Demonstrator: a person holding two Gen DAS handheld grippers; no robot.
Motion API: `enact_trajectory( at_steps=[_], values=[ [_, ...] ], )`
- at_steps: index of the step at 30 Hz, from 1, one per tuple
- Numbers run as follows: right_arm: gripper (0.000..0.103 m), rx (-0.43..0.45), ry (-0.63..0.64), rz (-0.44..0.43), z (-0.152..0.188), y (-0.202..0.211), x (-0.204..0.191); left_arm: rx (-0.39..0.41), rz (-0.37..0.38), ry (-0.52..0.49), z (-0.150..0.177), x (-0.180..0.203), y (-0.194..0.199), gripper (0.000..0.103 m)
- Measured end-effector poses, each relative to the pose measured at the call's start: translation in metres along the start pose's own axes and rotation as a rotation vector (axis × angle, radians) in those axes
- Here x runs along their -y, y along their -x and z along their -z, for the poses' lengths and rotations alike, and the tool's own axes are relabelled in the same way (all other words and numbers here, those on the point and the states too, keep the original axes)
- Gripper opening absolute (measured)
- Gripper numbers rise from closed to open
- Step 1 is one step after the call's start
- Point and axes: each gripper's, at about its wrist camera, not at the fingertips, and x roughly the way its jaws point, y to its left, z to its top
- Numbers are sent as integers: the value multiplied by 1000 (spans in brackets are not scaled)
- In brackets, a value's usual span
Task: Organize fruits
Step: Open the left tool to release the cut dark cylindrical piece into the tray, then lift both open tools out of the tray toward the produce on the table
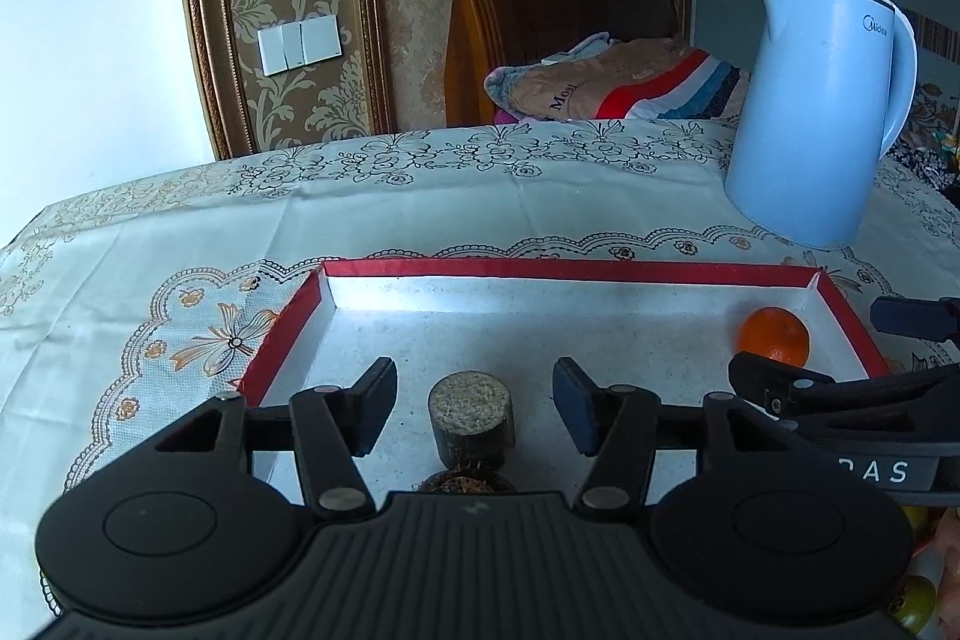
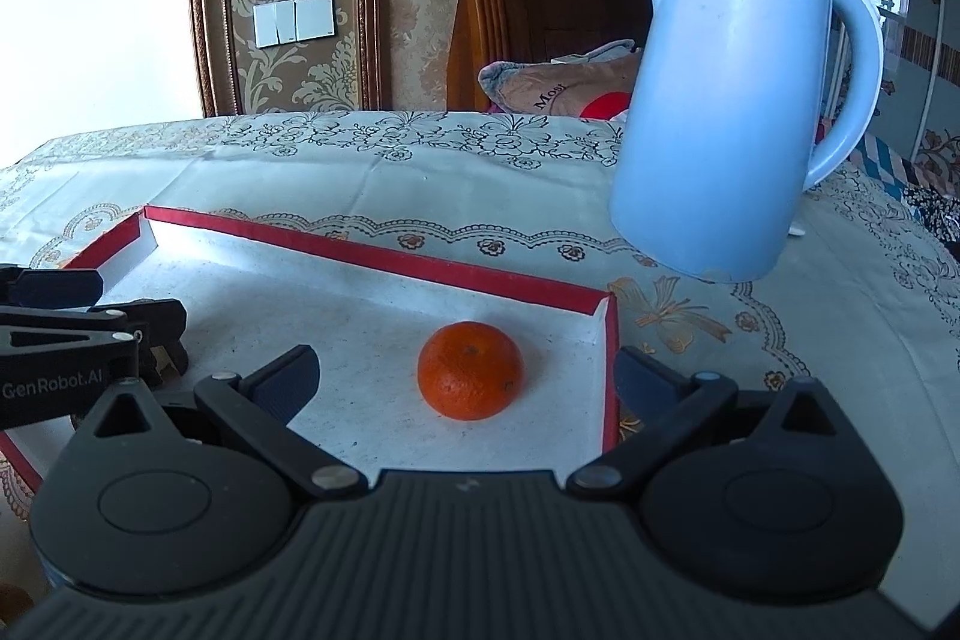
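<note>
Fruits sit inside the shallow red-rimmed white cardboard tray (image 1: 576, 270): a round orange mandarin (image 2: 470, 370) near its right corner and a short dark cut sugarcane stub (image 1: 471, 415) standing upright at the front. Left gripper (image 1: 474, 409) straddles the stub, pads clear of it, apparently having released it. Right gripper (image 2: 465, 385) gapes wide around the mandarin, empty.

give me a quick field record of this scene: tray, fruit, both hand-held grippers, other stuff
tray: red-rimmed tray, white floor, on a patterned tablecloth
orange: orange on the tray floor near its right corner
cut piece: dark cut stalk piece, upright on the tray
left hand-held gripper: left hand-held gripper open, stalk piece between the pads, untouched
right hand-held gripper: right hand-held gripper open, orange between the pads, no contact
other: blue kettle behind the tray
</note>
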Motion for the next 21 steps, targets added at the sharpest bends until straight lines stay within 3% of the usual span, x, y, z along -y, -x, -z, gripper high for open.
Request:
enact_trajectory(
  at_steps=[14, 17, 21],
  values=[
    [103, 35, -30, -36, 13, 23, 3, 56, 26, -7, 20, 2, 32, 57],
    [103, 35, -37, -41, 18, 28, 4, 65, 24, -14, 24, 5, 36, 66],
    [103, 47, -44, -35, 24, 35, 7, 84, 19, -14, 29, 4, 42, 66]
  ],
)
